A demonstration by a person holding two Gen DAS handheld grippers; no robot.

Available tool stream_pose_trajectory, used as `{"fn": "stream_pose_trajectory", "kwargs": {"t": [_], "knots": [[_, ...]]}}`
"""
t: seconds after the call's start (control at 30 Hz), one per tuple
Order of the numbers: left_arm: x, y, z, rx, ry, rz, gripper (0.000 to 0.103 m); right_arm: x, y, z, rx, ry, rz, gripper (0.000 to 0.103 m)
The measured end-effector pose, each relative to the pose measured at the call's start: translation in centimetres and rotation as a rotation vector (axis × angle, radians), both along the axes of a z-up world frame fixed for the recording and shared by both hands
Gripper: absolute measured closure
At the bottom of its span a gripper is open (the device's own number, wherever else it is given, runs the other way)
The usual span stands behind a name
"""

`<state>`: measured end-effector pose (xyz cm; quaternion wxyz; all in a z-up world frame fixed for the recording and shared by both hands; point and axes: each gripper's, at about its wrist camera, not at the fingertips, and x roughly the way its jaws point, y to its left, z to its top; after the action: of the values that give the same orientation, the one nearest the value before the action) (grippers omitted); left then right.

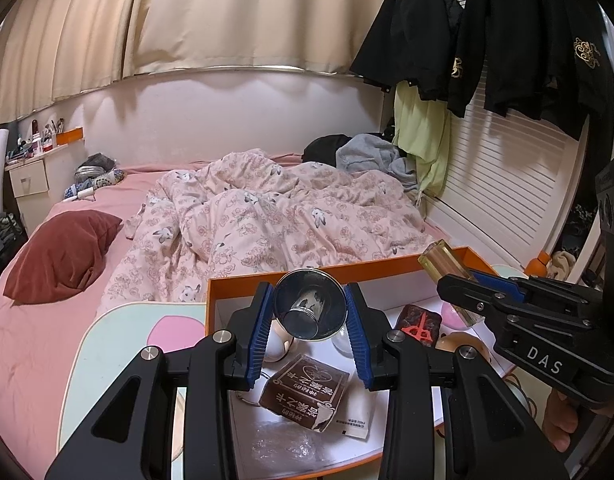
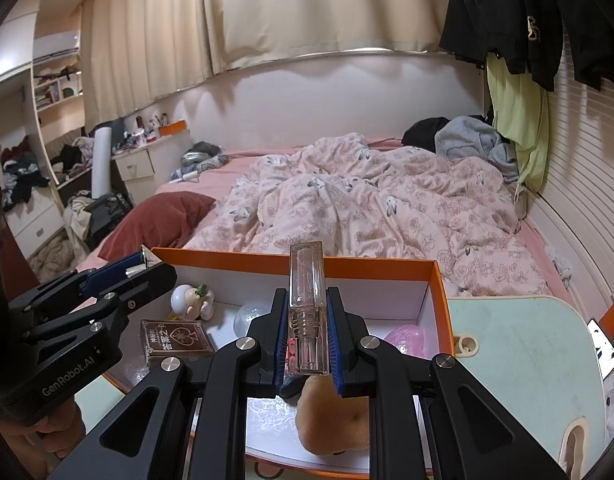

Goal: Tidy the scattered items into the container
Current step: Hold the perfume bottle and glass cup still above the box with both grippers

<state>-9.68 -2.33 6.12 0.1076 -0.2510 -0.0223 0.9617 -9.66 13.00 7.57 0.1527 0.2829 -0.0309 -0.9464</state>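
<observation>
Most items already lie inside the orange box (image 2: 371,266); above it, the left tool (image 1: 310,316) is clamped on a shiny metal cup (image 1: 310,311) and the right tool (image 2: 308,330) on a clear bottle (image 2: 307,304), both not yet dropped in.

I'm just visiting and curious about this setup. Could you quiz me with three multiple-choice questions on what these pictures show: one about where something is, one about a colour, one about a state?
1. Where is the brown card box?
A. On the bed
B. Inside the orange box
C. On the pillow

2. What colour is the container's rim?
A. Orange
B. Green
C. Black

3. What is the right tool doing?
A. Hanging open
B. Clamping a clear tube
C. Gripping a pillow

Answers: 1 B, it lies on the box's white floor. 2 A, the edge is orange. 3 B, the clear tube sits between its blue pads; the left tool likewise grips a shiny metal cup.
</observation>
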Motion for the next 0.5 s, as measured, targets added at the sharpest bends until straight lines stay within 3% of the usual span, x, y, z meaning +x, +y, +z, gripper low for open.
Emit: {"fn": "stream_pose_trajectory", "kwargs": {"t": [0.5], "knots": [[-0.02,0.11,0.07,0.001,-0.001,-0.002,0.066,0.04,-0.21,-0.12,0.002,-0.002,0.005,0.086]]}}
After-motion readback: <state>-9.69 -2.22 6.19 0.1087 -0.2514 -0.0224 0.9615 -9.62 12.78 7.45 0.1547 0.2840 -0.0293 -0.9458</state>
